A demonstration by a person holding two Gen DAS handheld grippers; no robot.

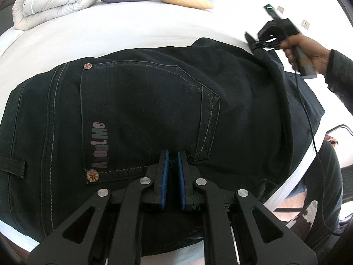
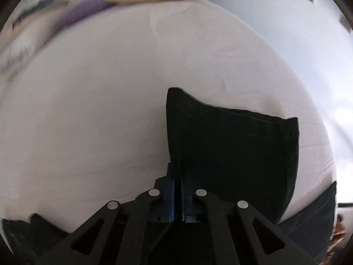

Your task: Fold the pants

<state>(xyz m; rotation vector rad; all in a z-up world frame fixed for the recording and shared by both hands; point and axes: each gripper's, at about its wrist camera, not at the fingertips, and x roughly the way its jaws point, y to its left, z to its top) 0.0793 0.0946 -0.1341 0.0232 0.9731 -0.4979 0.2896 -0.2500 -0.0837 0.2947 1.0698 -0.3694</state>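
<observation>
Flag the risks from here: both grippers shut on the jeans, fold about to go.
1. The right gripper pinches only the side edge of the leg end; the fabric may slip out mid-fold.
2. The left gripper is shut near the back pocket. If its grip is shallow, the jeans may drag across the bed sheet.
3. The cable hanging from the right gripper could snag.

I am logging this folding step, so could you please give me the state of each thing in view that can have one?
Pants: lying on the bed, back pocket up, partly folded.
Pant leg end: lifted off the sheet, pinched at its edge.
Left tool: shut, tips down on the pants.
Right tool: shut on the pant leg end.
Duvet: rolled up at the bed's far corner.
Bed: white sheet, lightly creased.
</observation>
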